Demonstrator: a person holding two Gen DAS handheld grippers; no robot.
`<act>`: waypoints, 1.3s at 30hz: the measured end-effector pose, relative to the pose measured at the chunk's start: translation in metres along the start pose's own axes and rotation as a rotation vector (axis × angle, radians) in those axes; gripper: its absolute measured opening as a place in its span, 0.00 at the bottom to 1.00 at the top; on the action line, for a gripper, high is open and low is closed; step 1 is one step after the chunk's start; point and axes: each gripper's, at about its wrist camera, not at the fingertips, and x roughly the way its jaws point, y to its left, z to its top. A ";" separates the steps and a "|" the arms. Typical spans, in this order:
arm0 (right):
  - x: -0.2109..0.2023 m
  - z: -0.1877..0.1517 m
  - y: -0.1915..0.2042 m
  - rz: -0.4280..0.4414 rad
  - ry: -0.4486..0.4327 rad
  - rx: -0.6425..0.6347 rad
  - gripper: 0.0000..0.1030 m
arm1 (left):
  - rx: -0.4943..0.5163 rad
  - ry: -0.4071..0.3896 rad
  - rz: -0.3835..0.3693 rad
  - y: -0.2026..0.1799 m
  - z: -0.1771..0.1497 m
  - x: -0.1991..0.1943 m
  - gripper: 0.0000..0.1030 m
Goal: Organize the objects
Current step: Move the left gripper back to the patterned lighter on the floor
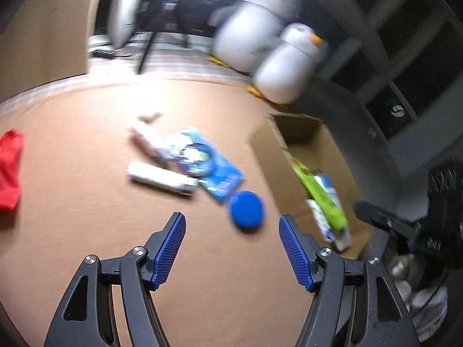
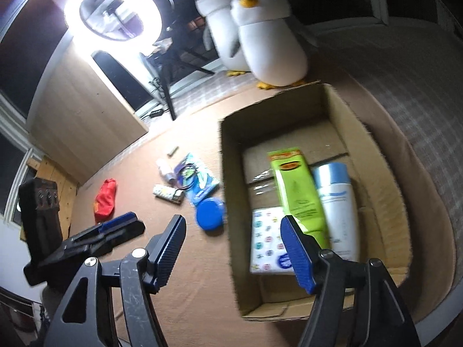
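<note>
Left wrist view: the left tool hangs with its jaws apart and empty, just short of the blue round lid lying flat on the brown surface beside the cardboard box. It looks light, stiff and slippery; best pinched across its rim.

Right wrist view: the right tool is spread and empty above the box's near wall, over the green carton and white bottle inside.

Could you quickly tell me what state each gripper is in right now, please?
Left gripper: open, holding nothing, over the brown surface.
Right gripper: open, holding nothing, at the cardboard box's near wall.
</note>
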 end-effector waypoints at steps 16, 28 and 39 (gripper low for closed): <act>0.015 -0.005 0.035 0.054 0.035 -0.012 0.62 | -0.099 -0.020 0.086 0.058 0.048 0.031 0.56; 0.011 0.008 0.037 0.063 0.024 -0.021 0.62 | 0.111 0.067 0.222 0.023 0.053 0.088 0.37; 0.026 0.022 0.043 0.071 0.058 -0.031 0.62 | 0.185 0.052 0.266 0.022 0.049 0.097 0.32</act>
